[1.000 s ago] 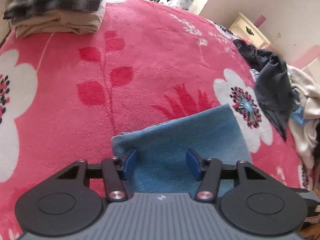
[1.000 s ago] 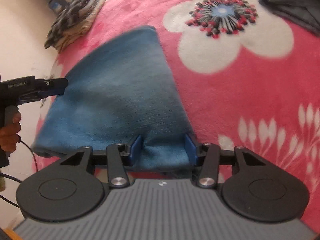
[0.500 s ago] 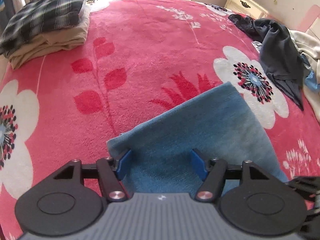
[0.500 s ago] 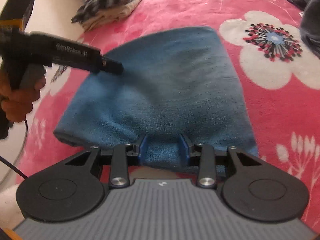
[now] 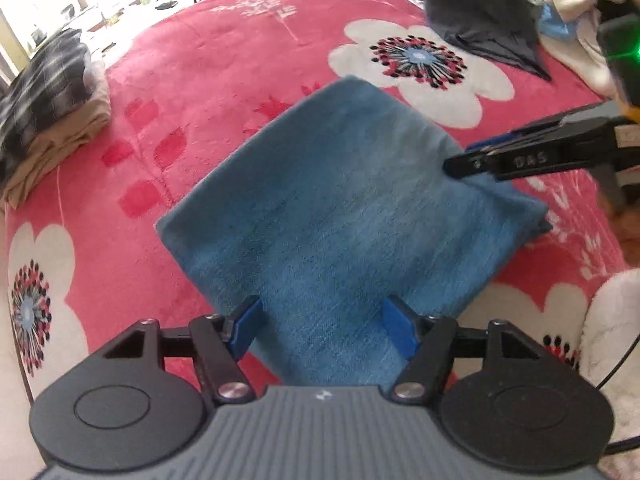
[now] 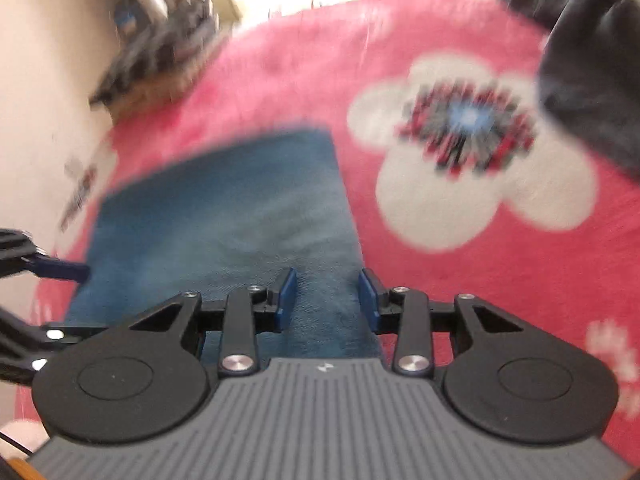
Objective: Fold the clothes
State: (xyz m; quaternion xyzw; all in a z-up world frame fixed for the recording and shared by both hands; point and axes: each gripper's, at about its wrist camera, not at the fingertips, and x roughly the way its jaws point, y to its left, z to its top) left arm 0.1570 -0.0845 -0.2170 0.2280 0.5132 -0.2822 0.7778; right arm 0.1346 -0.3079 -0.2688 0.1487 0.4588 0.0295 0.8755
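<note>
A folded blue garment [image 5: 344, 208] lies flat on the pink flowered blanket [image 5: 224, 64]; it also shows in the blurred right wrist view [image 6: 224, 216]. My left gripper [image 5: 326, 330] is open, its blue pads wide apart over the garment's near edge. My right gripper [image 6: 327, 297] is open over the garment's right near part, pads apart with cloth between them but not pinched. The right gripper's fingers [image 5: 476, 160] show in the left wrist view at the garment's right side. The left gripper's tip [image 6: 60, 268] shows at the garment's left edge.
A stack of folded clothes, plaid on beige [image 5: 48, 108], sits at the far left. A pile of unfolded dark and white clothes [image 5: 480, 16] lies at the far right; it also shows in the right wrist view [image 6: 592, 92]. A wall [image 6: 40, 80] runs along the left.
Both grippers pulled back and rose. The right gripper's pads opened wider and released the cloth. The garment now lies flat and in fuller view. The right view is motion-blurred.
</note>
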